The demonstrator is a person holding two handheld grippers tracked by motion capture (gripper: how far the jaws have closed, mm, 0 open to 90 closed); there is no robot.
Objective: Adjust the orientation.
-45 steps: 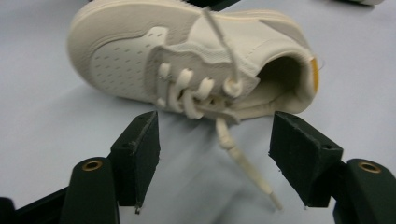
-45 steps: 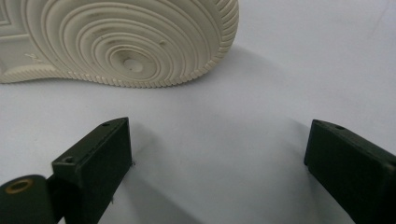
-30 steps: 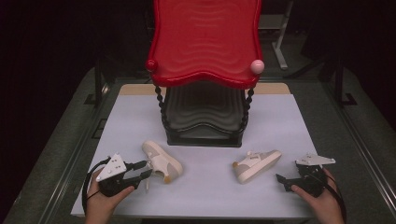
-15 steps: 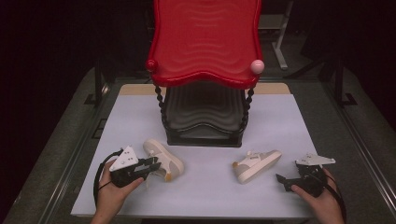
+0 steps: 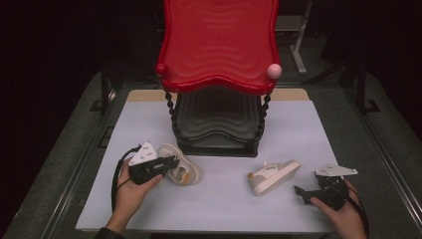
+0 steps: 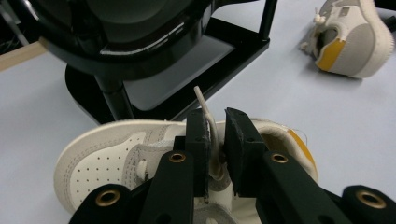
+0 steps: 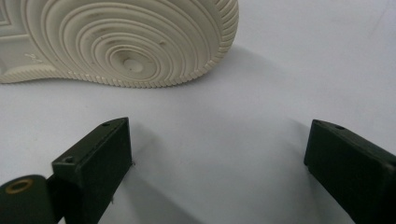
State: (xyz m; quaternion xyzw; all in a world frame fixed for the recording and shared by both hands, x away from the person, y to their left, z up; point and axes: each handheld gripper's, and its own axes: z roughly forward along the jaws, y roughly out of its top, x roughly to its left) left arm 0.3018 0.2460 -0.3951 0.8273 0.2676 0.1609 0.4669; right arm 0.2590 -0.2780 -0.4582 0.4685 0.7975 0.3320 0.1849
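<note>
Left tool [image 6: 215,140] grips the near shoe's [image 6: 107,154] tongue; right tool [image 7: 219,163] gapes wide beside the second of two shoes [image 5: 272,175].

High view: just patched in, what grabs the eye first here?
The big red shelf on a black stand dominates the back middle of the white table. In front lie two pale shoes: the left tool has its jaws nearly shut around the tongue of the left shoe, while the right shoe lies on its side, sole toward the open right tool, which sits apart from it.
</note>
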